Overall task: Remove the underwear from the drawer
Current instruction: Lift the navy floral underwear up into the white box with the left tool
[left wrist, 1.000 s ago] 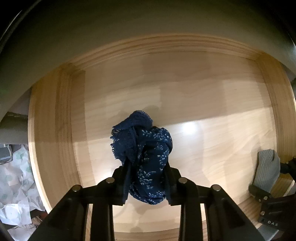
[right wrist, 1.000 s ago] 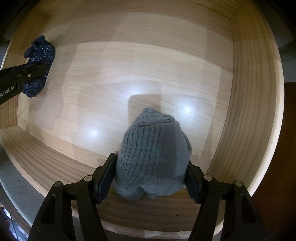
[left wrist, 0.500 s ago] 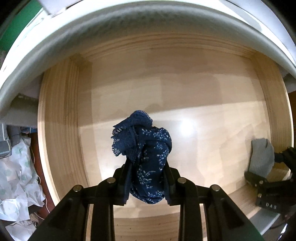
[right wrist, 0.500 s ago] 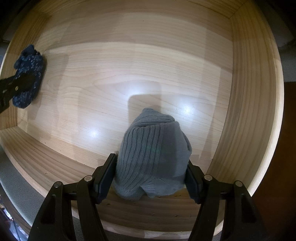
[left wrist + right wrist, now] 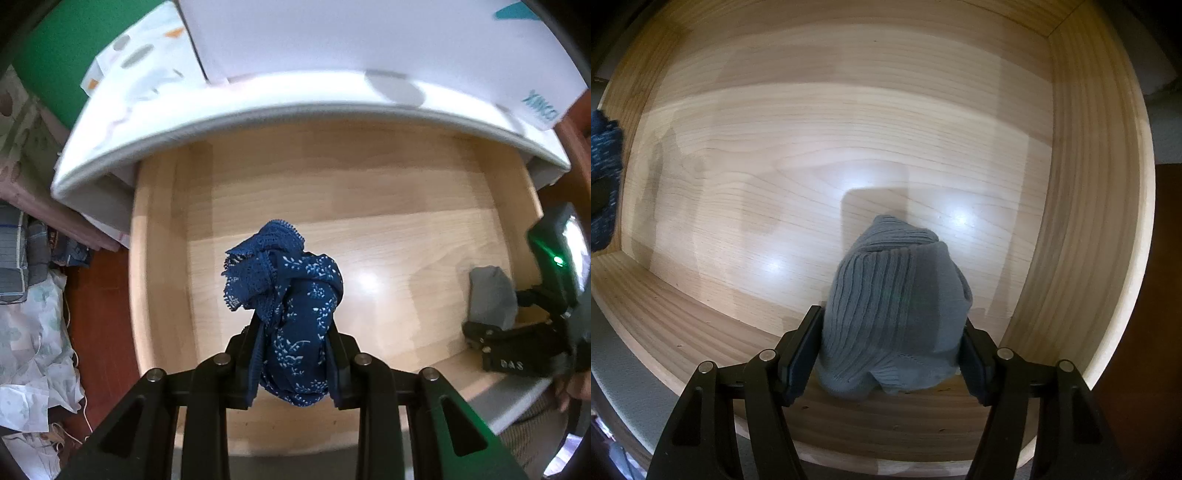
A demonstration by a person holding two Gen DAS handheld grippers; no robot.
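Below both grippers lies the wooden drawer [image 5: 388,206], its pale floor bare apart from what the jaws hold. Left gripper [image 5: 293,363]: jaws narrow, clamped on the bunched navy underwear [image 5: 295,325], which sticks out beyond their tips above the drawer floor. Right gripper [image 5: 888,354]: jaws wider, pressed on both sides of the grey ribbed underwear [image 5: 894,314] by the drawer's near wall.
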